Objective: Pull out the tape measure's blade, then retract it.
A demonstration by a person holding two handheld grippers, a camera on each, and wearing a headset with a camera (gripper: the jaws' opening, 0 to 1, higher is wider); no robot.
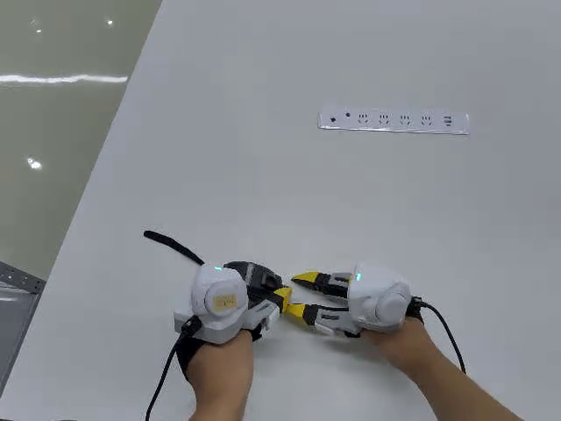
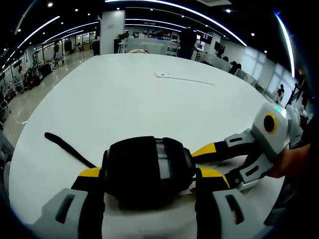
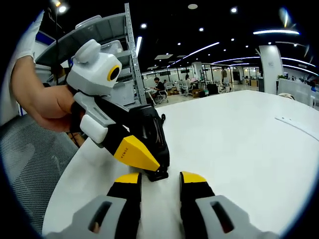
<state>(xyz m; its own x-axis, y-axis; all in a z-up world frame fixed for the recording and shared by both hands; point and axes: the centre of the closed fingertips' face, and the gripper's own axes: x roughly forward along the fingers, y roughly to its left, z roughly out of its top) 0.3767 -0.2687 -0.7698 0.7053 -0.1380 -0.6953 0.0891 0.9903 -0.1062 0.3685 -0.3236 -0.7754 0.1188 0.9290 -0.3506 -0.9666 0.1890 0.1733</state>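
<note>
On a white desk (image 1: pixel 368 210), the left hand-held gripper (image 2: pixel 150 174) clamps the black tape measure (image 3: pixel 149 130) on the near side. The right hand-held gripper (image 3: pixel 160 178), jaws partly open and empty, lines up on the case's front lip. The pull-out looks about to begin: those jaws must close on the blade tip and draw right. No brand is legible. A power strip (image 1: pixel 393 120) lies far off.

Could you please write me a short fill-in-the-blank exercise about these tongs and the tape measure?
1. The left tongs are ____ on the tape measure.
2. The right tongs, facing it, are ____.
3. The strap lying on the table is coloured ____.
Missing words: shut; open; black.
</note>
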